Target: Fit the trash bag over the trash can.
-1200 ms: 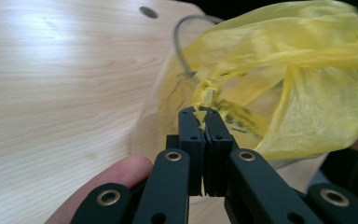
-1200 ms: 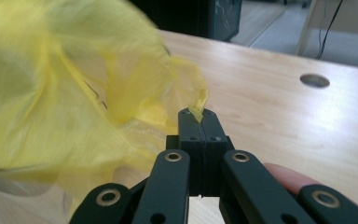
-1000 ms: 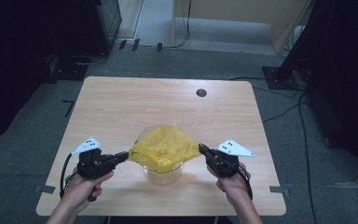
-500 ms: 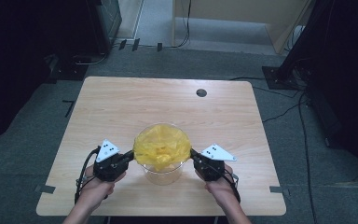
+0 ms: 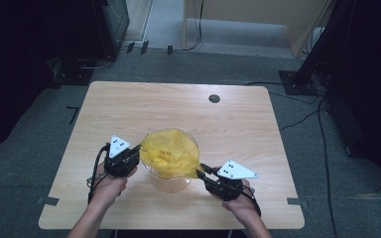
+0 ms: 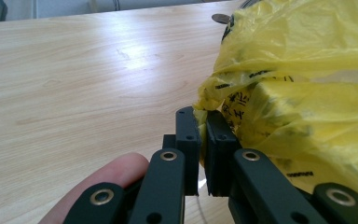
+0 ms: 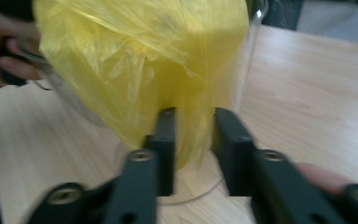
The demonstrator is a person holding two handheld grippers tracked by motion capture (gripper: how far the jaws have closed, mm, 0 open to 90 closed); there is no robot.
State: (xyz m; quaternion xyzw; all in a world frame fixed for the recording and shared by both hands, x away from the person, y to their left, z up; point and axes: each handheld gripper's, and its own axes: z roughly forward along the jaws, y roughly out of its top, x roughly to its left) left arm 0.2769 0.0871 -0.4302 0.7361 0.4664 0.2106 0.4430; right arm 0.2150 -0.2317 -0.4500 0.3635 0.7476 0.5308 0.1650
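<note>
A yellow plastic bag lines a clear glass bowl near the table's front edge, its rim folded down over the glass. My left gripper sits against the bowl's left side. In the left gripper view its jaws are shut on a fold of the bag. My right gripper is at the bowl's front right. Its jaws have just been opening and stand apart, with a hanging flap of the bag loose between them, in front of the bowl's wall.
The wooden table has a round cable hole at the back. Dark equipment stands and cables ring the table on the grey floor. The hand holding the left gripper is beyond the bowl in the right gripper view.
Both hands came in toward the bowl, and the bag, earlier stretched wide above it, now drapes over the rim. The right gripper dropped to the bowl's front right and its jaws parted.
</note>
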